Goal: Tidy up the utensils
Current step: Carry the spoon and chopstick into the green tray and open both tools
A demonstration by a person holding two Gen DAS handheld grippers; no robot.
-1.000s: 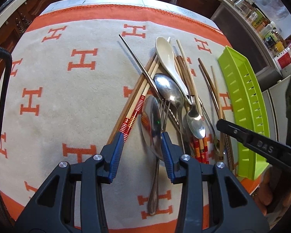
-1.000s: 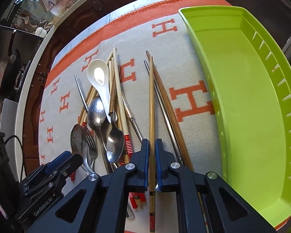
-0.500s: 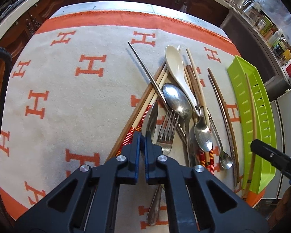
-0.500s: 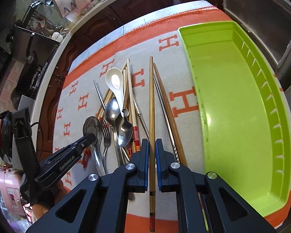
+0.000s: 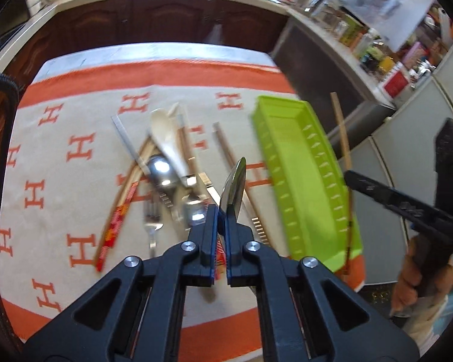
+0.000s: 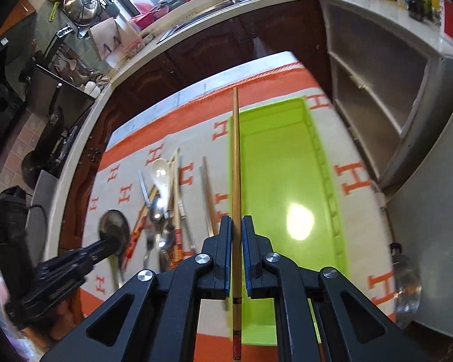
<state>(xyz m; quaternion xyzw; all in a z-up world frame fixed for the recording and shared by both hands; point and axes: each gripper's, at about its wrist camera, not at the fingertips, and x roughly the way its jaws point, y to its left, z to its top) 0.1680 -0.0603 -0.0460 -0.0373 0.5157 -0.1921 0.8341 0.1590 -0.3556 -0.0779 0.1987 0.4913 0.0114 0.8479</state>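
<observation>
Orange letter "H" repeats all over the cream cloth [image 5: 75, 150] on the counter, seen in both views. Lettering on the right tongs [image 5: 407, 208] is too blurred to read.

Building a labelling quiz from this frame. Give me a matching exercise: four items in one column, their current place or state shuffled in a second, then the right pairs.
Column 1
1. metal spoon
2. wooden chopstick
3. white ceramic spoon
4. green tray

Column 2
A. lying in the utensil pile on the cloth
B. clamped in the left claw, lifted off the cloth
C. sitting on the cloth with nothing inside
D. clamped in the right claw, held above the tray's left edge

Pairs: 1-B, 2-D, 3-A, 4-C
</observation>
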